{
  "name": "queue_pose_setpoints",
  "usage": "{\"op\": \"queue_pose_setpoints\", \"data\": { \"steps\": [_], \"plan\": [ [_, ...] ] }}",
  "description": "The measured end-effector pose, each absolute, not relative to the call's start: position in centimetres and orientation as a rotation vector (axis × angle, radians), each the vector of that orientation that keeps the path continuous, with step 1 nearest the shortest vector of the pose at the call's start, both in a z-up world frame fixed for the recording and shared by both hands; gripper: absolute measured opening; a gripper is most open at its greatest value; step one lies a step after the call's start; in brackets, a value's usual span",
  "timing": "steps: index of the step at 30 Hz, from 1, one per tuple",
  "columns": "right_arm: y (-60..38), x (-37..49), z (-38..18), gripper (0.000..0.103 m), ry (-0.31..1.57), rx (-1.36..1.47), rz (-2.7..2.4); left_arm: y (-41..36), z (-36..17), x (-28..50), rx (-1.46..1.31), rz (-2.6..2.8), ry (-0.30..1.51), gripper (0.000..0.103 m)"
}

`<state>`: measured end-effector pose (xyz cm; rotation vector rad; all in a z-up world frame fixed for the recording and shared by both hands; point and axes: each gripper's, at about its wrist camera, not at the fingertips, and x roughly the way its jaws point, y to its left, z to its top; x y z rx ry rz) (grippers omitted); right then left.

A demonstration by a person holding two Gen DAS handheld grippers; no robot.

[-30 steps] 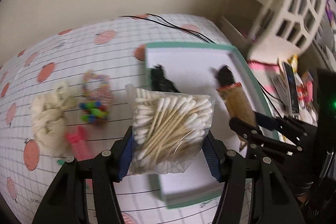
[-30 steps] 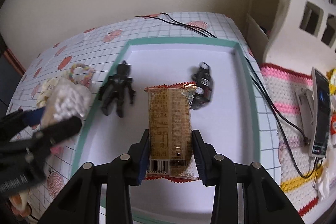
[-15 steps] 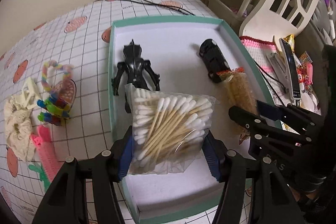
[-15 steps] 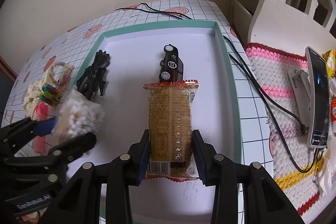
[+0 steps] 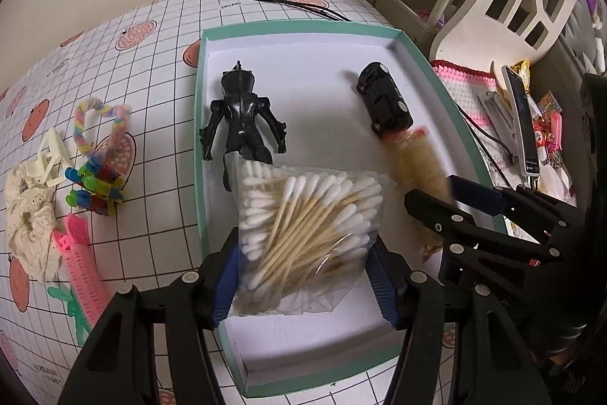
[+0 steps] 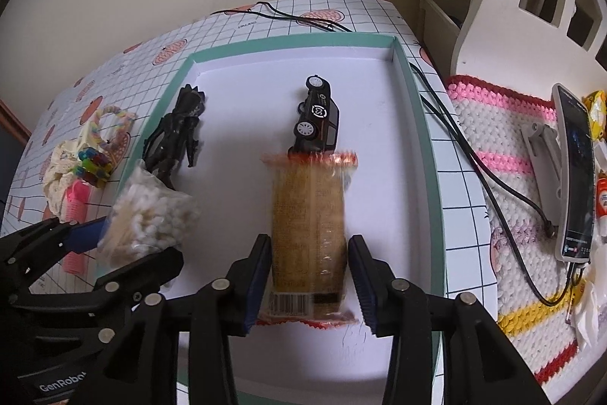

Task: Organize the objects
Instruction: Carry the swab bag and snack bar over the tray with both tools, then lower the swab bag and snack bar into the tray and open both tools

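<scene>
Left gripper (image 5: 305,278): blue pads are pressed against both sides of a clear bag of cotton swabs (image 5: 309,222), held over the near half of the tray (image 5: 200,124). White tips and pale wooden sticks are seen through crinkled plastic; the bag's lower edge hangs slack. The legs of the black figure (image 5: 242,118) are hidden behind the bag.

Right gripper (image 6: 309,276): jaws stand apart, a slight gap visible on either side of the snack packet (image 6: 309,215). Whether the pads touch the packet cannot be told. The packet is motion-blurred; its print is unreadable except a barcode at the near end. A tan wrapper with red serrated seams is made out, lying lengthwise over the tray floor.

The tray is a shallow rectangular box, teal rim, white matte interior. The black toy car (image 6: 316,120) is tipped on its side, wheels showing, just beyond the packet's far seam.

Left of the tray, on the gridded tablecloth (image 5: 159,25): a cream lace scrunchie (image 5: 28,226), a pink ribbed hair roller (image 5: 81,268), coloured clips (image 5: 95,190), a pastel twisted loop (image 5: 102,124). A phone (image 6: 576,173) is partly cut off at right.
</scene>
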<state>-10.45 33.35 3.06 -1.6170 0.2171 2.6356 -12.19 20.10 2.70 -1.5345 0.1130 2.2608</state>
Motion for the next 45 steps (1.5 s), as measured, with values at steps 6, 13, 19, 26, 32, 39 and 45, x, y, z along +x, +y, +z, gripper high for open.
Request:
{"op": "queue_pose_setpoints", "data": {
  "steps": [6, 13, 19, 26, 32, 39, 45],
  "plan": [
    [33.5, -10.2, 3.4, 0.051, 0.236, -1.611, 2.647, 20.1, 2.4, -12.0, -1.573, 2.212, 0.095, 0.063],
    [33.8, -9.9, 4.3, 0.052, 0.248, -1.57, 2.667, 20.1, 2.8, -11.7, -1.577, 2.196, 0.079, 0.064],
    [33.8, -9.7, 4.9, 0.06, 0.234, -1.544, 2.664, 19.9, 3.3, -11.5, -1.576, 2.215, 0.072, 0.066],
    [32.9, -9.6, 5.3, 0.064, 0.185, -1.536, 2.656, 18.9, 4.9, -10.9, -1.539, 2.265, 0.068, 0.068],
    [32.3, -9.6, 5.5, 0.066, 0.184, -1.569, 2.626, 17.1, 5.9, -10.8, -1.532, 2.325, 0.05, 0.068],
    [31.7, -9.3, 6.3, 0.076, 0.212, -1.562, 2.579, 14.6, 7.0, -10.4, -1.53, 2.384, 0.021, 0.069],
    [31.6, -8.5, 6.8, 0.092, 0.261, -1.531, 2.527, 12.0, 7.8, -9.7, -1.531, 2.423, -0.01, 0.075]
  ]
}}
